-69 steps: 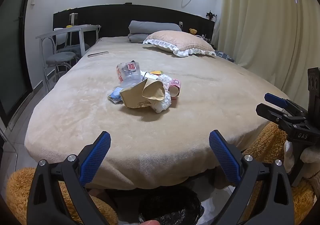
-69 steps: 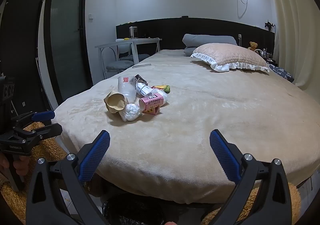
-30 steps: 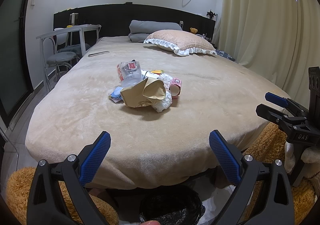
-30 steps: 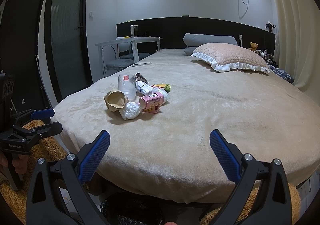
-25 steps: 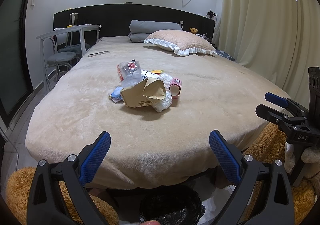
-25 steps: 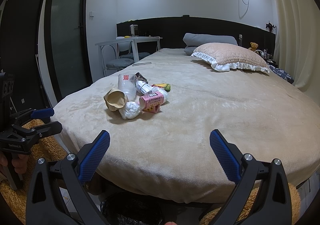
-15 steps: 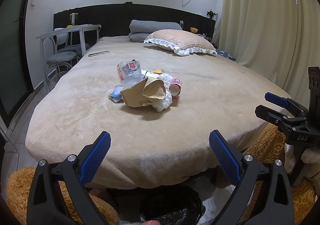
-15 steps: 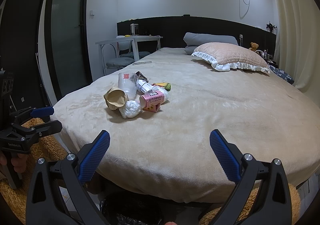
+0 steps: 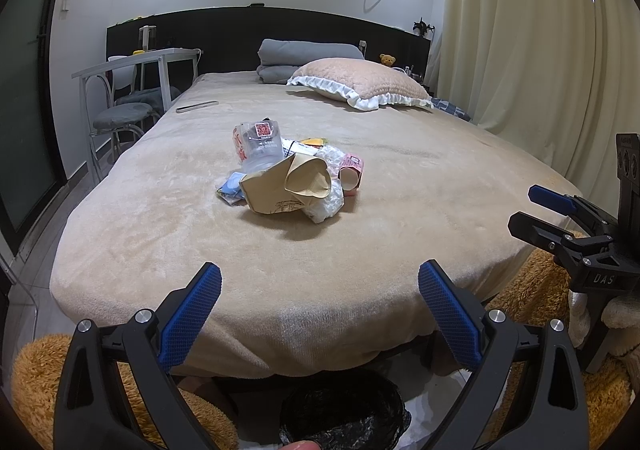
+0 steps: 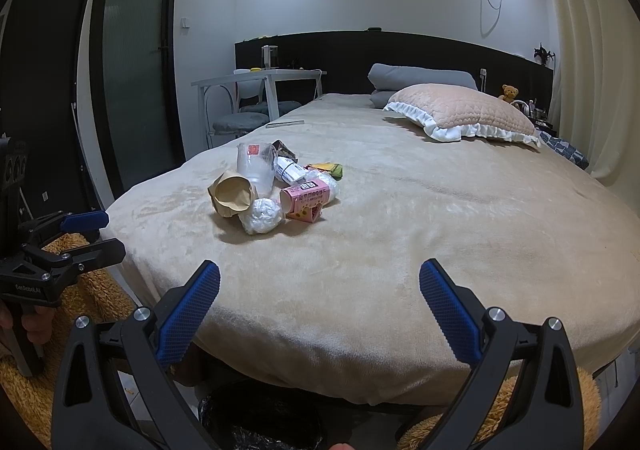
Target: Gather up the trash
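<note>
A small heap of trash lies on the beige bed (image 9: 360,250): a crumpled brown paper bag (image 9: 288,189) (image 10: 232,195), a clear plastic cup (image 9: 258,147) (image 10: 255,165), a pink carton (image 10: 306,198) (image 9: 352,175), a white plastic wad (image 10: 262,215) and some wrappers. My left gripper (image 9: 320,298) hangs open before the bed's foot, well short of the heap. At the same distance my right gripper (image 10: 320,298) is open too, with nothing between its fingers. A bin lined with a black bag (image 9: 344,410) (image 10: 260,418) stands on the floor below both.
A pink pillow (image 9: 360,83) and a folded grey blanket (image 9: 304,51) lie at the head of the bed. A white desk with stools (image 9: 132,89) stands left, a curtain (image 9: 520,69) right. Orange shaggy rugs (image 9: 36,378) cover the floor by the bed.
Both grippers have barely drifted; the heap of trash lies as before and both stay open.
</note>
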